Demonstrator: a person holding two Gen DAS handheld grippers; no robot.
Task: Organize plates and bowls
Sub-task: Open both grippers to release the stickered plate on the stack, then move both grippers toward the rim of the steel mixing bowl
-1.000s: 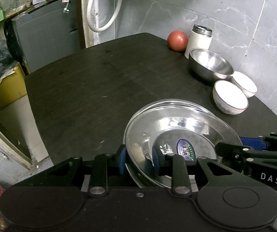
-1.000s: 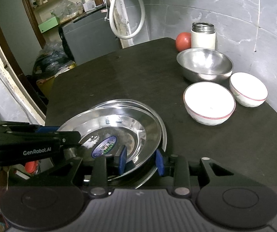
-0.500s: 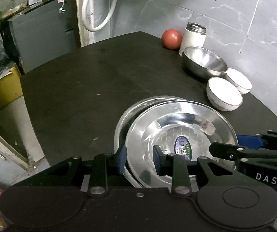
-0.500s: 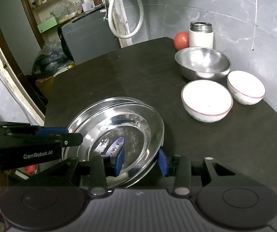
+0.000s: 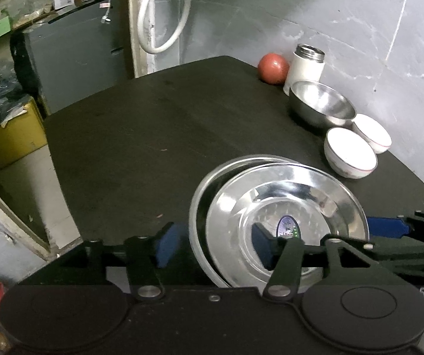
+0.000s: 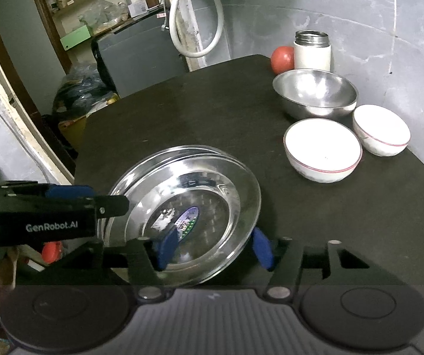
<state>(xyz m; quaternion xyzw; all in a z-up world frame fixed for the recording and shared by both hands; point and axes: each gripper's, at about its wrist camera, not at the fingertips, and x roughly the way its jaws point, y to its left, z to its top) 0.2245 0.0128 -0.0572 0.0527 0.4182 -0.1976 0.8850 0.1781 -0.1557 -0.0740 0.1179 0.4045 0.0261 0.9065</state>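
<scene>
**Both grippers let go of the steel plates**

Over the last second your left gripper (image 5: 214, 245) widened: its blue pads, which had pinched the near rim of the plates, stood spread apart, one pad left of the stack and the other over the top plate's well. Your right gripper (image 6: 212, 247) also widened, its pads standing either side of the rim with gaps showing, so both grippers were open and held nothing.

The top steel plate (image 5: 288, 204) lay in the lower steel plate (image 5: 209, 183), pushed toward your right so that a crescent of the lower one showed on the left. Both were round, with no long axis to speak of, and faced well-up; in the right wrist view the top plate (image 6: 212, 183) looked tilted, its right edge lifted off the lower rim. An oval sticker (image 6: 186, 222) sat in the middle of the well.

The stack sat at the near edge of the dark counter (image 5: 158, 124). Far right, near the wall, a steel bowl (image 6: 315, 94) stood mouth-up, with two white bowls, the larger white bowl (image 6: 322, 148) and the smaller white bowl (image 6: 382, 130), just in front of it, close together. Behind the steel bowl stood a white flask (image 6: 312, 51) upright and a red ball-like thing (image 6: 283, 59) beside it.

The room was grey marbled wall (image 5: 359, 29) to the right, a white hose loop (image 5: 164, 14) hanging at the back, a grey cabinet (image 5: 72, 53) and cluttered shelves (image 6: 93, 0) to the left.
</scene>
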